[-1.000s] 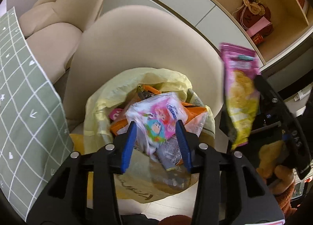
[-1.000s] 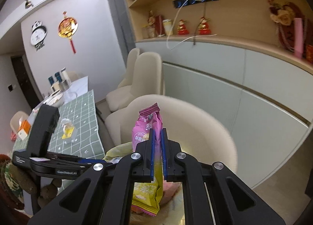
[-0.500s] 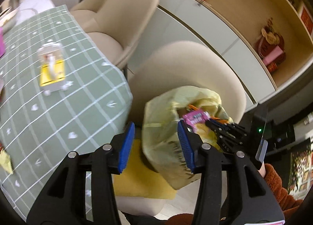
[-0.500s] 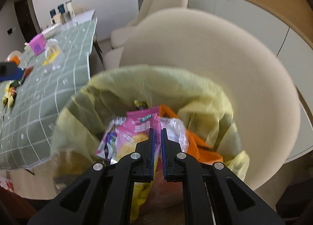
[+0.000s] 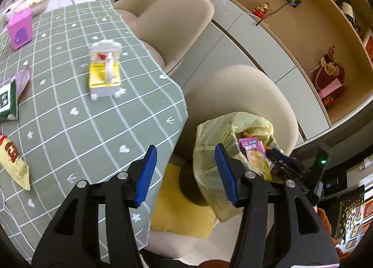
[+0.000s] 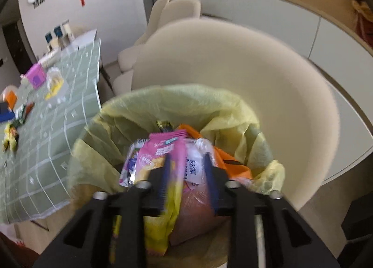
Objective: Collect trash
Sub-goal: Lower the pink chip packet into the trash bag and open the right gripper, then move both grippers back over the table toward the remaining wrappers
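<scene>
A yellow trash bag (image 5: 214, 151) full of wrappers sits on a beige chair. In the right wrist view my right gripper (image 6: 187, 174) is open over the bag (image 6: 163, 104); a pink and yellow snack packet (image 6: 163, 149) lies loose between its fingers on the heap. The packet (image 5: 253, 151) and the right gripper (image 5: 279, 158) also show in the left wrist view. My left gripper (image 5: 185, 174) is open and empty, above the table corner and beside the bag. A yellow snack packet (image 5: 14, 163) and a green packet (image 5: 7, 102) lie on the green checked tablecloth (image 5: 93, 116).
A white and yellow toy chair (image 5: 105, 72) and a pink box (image 5: 19, 28) stand on the table. Beige chairs (image 5: 172, 23) line its far side. A yellow cushion (image 5: 181, 202) lies on the seat under the bag. A sideboard with ornaments runs along the wall.
The right gripper has opened and let go of the pink and yellow packet over the bag. The left gripper has swung further left toward the table.
</scene>
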